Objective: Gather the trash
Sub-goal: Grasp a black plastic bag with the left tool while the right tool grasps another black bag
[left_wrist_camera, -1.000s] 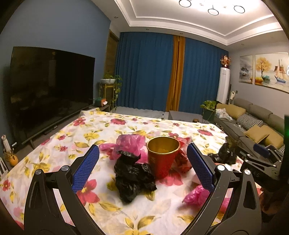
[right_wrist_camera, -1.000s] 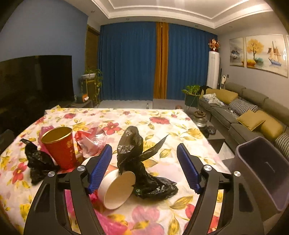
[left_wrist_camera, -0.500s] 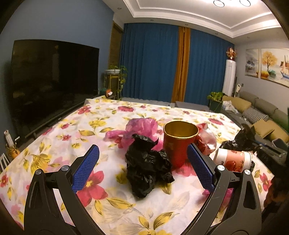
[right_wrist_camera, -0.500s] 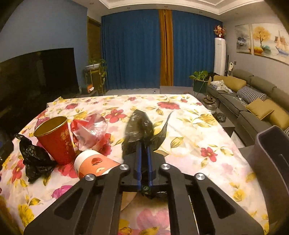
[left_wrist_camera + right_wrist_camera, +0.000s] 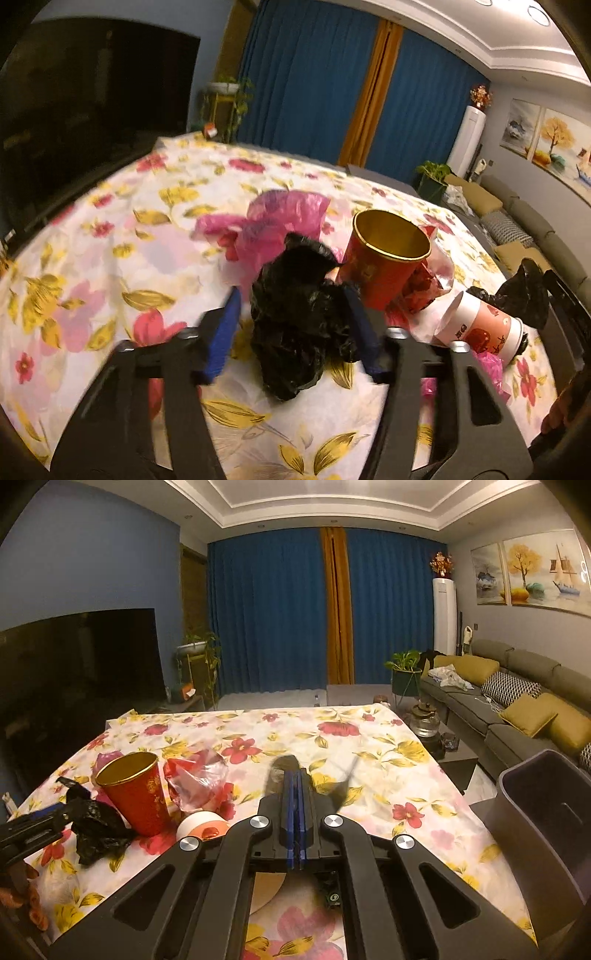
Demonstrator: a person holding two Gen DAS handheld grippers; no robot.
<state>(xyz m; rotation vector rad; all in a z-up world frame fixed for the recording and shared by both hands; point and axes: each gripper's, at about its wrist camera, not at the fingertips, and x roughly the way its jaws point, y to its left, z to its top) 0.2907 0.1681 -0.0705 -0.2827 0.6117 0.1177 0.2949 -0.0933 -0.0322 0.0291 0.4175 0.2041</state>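
Note:
A crumpled black bag (image 5: pixel 299 314) lies on the floral tablecloth (image 5: pixel 110 258). My left gripper (image 5: pixel 295 314) is partly closed around it, blue pads on both sides; contact is unclear. Behind it stand a red cup with gold rim (image 5: pixel 388 266) and a pink bag (image 5: pixel 273 225). A white-and-red paper cup (image 5: pixel 484 328) lies on its side to the right. My right gripper (image 5: pixel 294 797) is shut on a second black bag (image 5: pixel 280 771), lifted off the table; the bag is blurred. The red cup (image 5: pixel 136 794) and first black bag (image 5: pixel 96 827) sit at the left.
A grey bin (image 5: pixel 546 823) stands off the table's right edge. A clear and red plastic wrapper (image 5: pixel 199 782) lies beside the red cup. A television (image 5: pixel 74 672) is at the left, a sofa (image 5: pixel 517 709) at the right, blue curtains behind.
My left gripper moved forward and narrowed around the first black bag. My right gripper closed on the second black bag and has lifted it.

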